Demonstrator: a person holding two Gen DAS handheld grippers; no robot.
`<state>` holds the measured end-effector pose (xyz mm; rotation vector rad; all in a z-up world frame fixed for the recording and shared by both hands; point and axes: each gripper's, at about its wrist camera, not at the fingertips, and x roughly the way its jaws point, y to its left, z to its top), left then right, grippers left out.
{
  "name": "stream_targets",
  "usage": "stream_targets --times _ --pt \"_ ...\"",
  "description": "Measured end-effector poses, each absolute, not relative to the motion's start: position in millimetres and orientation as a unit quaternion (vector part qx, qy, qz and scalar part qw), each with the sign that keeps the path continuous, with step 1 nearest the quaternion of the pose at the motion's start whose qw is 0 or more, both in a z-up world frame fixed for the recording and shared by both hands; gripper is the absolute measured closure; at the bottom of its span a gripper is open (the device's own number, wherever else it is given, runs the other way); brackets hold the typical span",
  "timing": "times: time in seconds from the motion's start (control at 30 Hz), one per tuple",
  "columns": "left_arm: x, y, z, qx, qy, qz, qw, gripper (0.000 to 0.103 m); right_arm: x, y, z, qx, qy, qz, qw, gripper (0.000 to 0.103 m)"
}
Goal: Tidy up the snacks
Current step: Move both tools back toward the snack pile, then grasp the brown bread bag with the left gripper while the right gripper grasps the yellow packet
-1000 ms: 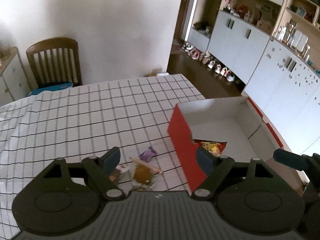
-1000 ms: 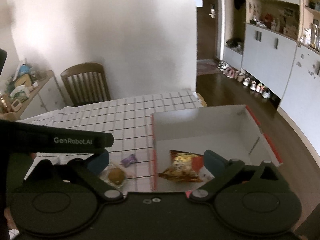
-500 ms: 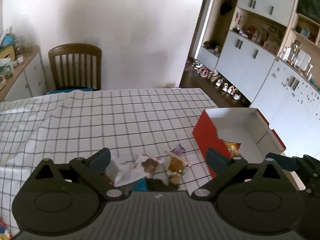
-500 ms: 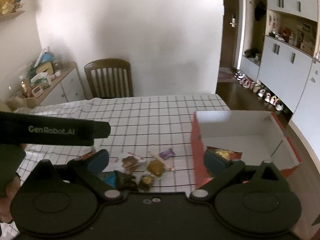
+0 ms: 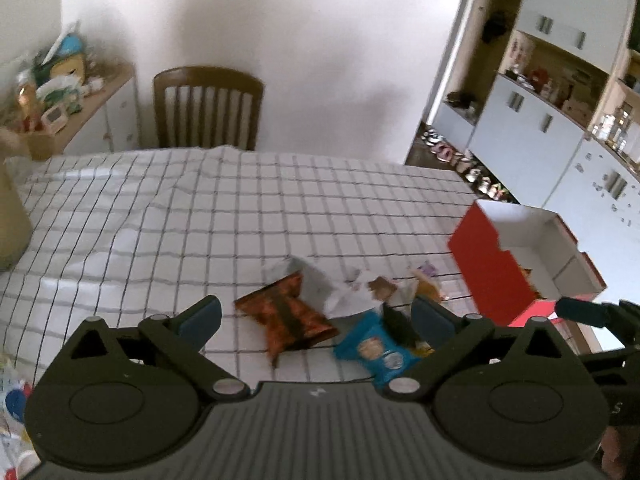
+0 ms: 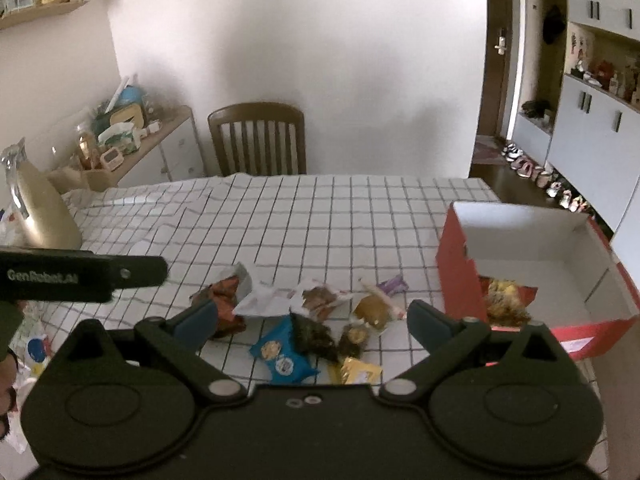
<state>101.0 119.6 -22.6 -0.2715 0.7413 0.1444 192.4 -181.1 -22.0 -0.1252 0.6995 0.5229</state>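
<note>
Several snack packets lie in a heap on the checked tablecloth (image 5: 240, 208): an orange-brown packet (image 5: 286, 316), a blue packet (image 5: 378, 350) also in the right wrist view (image 6: 280, 350), a white wrapper (image 6: 266, 300), a round brown snack (image 6: 370, 308), a purple one (image 6: 394, 284). A red box (image 6: 456, 264) with a white inside stands at the right and holds a yellow packet (image 6: 504, 298). My left gripper (image 5: 316, 318) is open and empty above the heap. My right gripper (image 6: 312, 316) is open and empty, above the heap.
A wooden chair (image 6: 258, 140) stands at the table's far edge. A cluttered sideboard (image 6: 132, 140) is at the back left. A beige jug-like object (image 6: 34, 208) sits at the left. White cupboards (image 5: 532, 140) and shoes line the right wall. The box stands at the table's right edge.
Both grippers have pulled back and swung left from the red box to over the snack heap. More packets have come into view. Both stay open and empty.
</note>
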Motion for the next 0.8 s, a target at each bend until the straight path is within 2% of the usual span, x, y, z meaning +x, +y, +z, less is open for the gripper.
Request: stream_targets --times 0.3,0.8 --pt "102 144 -70 -0.158 0.397 0.090 0.900 0.001 188 -183 -61 -0.084 0.372 0.257 0.888 0.008" --pt "194 185 -132 -0.272 0.452 0.183 0.829 0.001 215 -210 -93 -0.074 0.421 0.213 0.878 0.020"
